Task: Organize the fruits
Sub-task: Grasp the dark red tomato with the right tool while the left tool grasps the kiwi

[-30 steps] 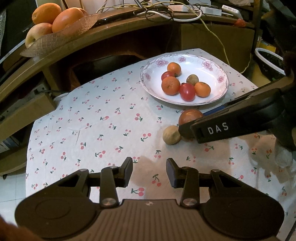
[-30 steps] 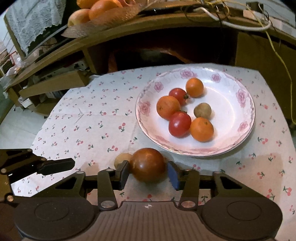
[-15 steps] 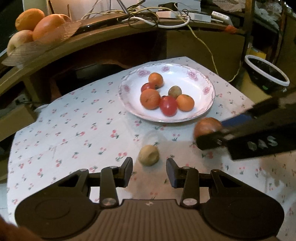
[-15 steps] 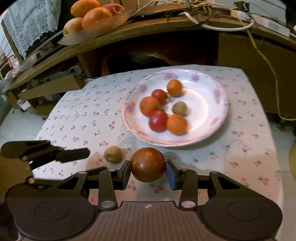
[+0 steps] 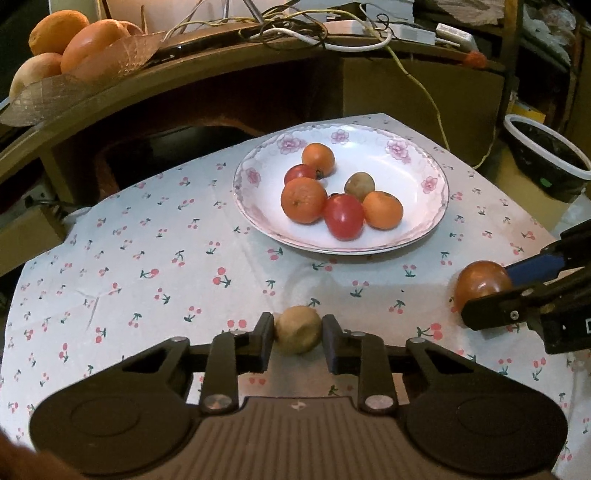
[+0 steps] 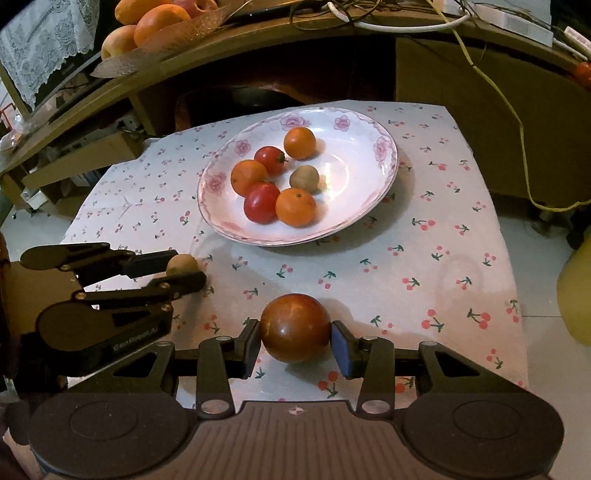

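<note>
A white flowered plate (image 5: 424, 229) (image 6: 369, 206) holds several oranges, tomatoes and a small tan fruit. My right gripper (image 6: 294, 343) is shut on a dark red-brown fruit (image 6: 295, 326) and holds it above the cloth in front of the plate; it also shows at the right of the left wrist view (image 5: 482, 282). My left gripper (image 5: 297, 341) is open, its fingers either side of a small tan fruit (image 5: 297, 328) (image 6: 181, 264) on the cloth, with a small gap on the right.
The table has a cherry-print cloth (image 5: 147, 266). Behind it stands a wooden desk with a glass bowl of large fruit (image 5: 74, 48) at the left and cables (image 5: 314, 33). A dark white-rimmed basin (image 5: 546, 155) is on the floor at the right.
My left gripper moved forward until the small tan fruit sits between its fingers. My right gripper carried the dark fruit off to the right and towards me, away from the plate.
</note>
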The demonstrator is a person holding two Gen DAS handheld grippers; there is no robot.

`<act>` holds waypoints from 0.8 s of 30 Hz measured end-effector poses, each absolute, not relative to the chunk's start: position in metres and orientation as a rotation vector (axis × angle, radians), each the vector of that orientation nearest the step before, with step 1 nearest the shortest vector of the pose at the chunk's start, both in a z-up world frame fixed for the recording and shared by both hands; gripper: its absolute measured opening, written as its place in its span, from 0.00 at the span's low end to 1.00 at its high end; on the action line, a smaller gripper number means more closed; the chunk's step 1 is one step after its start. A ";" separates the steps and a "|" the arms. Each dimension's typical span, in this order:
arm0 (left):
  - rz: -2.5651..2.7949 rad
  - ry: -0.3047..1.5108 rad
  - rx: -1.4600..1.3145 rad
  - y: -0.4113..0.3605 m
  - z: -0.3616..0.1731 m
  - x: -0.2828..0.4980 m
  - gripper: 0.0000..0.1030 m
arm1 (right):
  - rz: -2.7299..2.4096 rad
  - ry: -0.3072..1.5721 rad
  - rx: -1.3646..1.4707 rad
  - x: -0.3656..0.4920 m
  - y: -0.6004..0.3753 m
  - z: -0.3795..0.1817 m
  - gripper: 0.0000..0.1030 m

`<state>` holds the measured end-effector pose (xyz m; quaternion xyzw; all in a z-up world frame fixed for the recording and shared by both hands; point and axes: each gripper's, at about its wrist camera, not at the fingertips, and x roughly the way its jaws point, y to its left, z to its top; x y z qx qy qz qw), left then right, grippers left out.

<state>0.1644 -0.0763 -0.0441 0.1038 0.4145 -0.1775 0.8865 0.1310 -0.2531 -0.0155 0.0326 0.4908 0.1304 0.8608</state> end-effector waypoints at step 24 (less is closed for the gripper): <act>-0.478 0.907 0.318 -0.077 -0.037 0.124 0.33 | 0.361 1.047 -0.053 0.122 -0.232 -0.020 0.42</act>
